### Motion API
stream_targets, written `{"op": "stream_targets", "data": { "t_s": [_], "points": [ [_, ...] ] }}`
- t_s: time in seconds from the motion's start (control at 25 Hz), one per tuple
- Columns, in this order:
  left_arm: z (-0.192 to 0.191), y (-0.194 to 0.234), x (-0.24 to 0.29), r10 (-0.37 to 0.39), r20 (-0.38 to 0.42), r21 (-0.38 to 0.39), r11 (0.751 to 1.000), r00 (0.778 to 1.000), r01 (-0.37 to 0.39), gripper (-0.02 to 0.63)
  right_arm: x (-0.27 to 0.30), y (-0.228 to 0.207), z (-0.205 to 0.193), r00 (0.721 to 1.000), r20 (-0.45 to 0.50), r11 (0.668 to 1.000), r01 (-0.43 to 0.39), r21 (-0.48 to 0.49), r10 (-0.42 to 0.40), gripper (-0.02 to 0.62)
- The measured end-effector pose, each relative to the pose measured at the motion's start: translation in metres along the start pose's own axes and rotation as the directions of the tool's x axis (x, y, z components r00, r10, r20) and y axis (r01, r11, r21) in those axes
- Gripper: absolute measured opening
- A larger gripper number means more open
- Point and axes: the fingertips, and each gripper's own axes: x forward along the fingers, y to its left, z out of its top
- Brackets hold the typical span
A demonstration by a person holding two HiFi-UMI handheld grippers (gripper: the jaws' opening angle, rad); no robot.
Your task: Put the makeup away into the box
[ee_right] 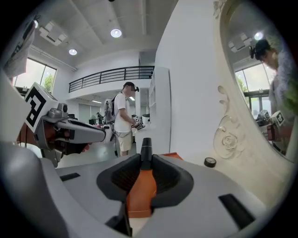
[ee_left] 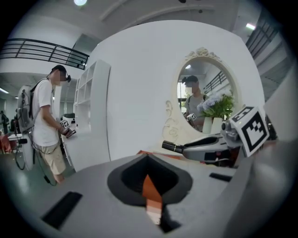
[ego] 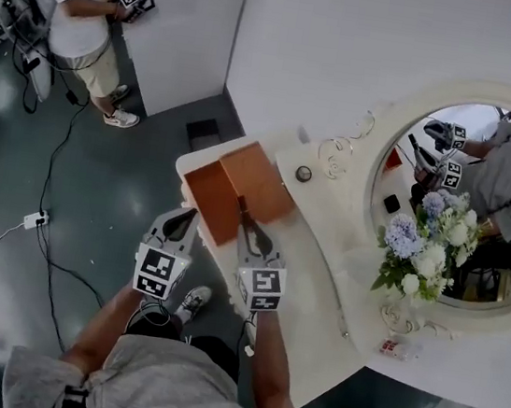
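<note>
Nearest the person, the right hand-held gripper (ee_right: 145,160) is squeezing a slim black tube (ee_right: 145,148). Its jaws are standing only a little apart, with the pads pressing on the tube's sides. Beside it, the left hand-held gripper (ee_left: 149,179) is carrying nothing, and its jaw tips are meeting with only a sliver of gap behind them.

The tube is lying along the right hand-held gripper's own line. Its long axis is running straight away from the person and dipping slightly, and its free end is sticking out past the jaw tips toward the orange box (ego: 263,182). In the head view that end is reaching over the near edge of the box, which is sitting at the corner of the white counter (ego: 320,283).

Judging by this, the task is at the point of delivery for this one piece: the tube is lifted and aimed but not yet released inside. Whether anything is already lying in the box cannot be made out.

Further along the counter, a small round black pot (ego: 304,173) is sitting just beyond the box, near the mirror (ego: 499,280). It is probably makeup waiting to go in. Flowers (ego: 425,241) are standing in front of the mirror.
</note>
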Motion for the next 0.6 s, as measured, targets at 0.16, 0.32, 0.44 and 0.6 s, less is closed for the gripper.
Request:
{"op": "stream_targets", "data": {
  "t_s": [0.16, 0.32, 0.44, 0.6],
  "points": [
    [-0.017, 0.032, -0.003, 0.056, -0.026, -0.031, 0.998, 0.998, -0.057, 0.0, 0.041, 0.015, -0.007, 0.997, -0.055, 0.997, -0.056, -0.048, 0.053, 0.094],
    [-0.04, 0.06, -0.002, 0.115, -0.069, -0.076, 0.99, 0.991, -0.12, 0.0, 0.078, 0.028, -0.02, 0.986, -0.12, 0.99, -0.121, -0.065, 0.113, 0.094],
    [-0.057, 0.074, 0.0, 0.142, -0.096, -0.107, 0.983, 0.985, -0.152, 0.0, 0.103, 0.034, -0.036, 0.971, -0.186, 0.984, -0.164, -0.075, 0.147, 0.094],
    [-0.071, 0.088, 0.008, 0.156, -0.115, -0.135, 0.976, 0.981, -0.171, 0.0, 0.133, 0.042, -0.056, 0.946, -0.261, 0.974, -0.217, -0.07, 0.192, 0.094]
  ]
}}
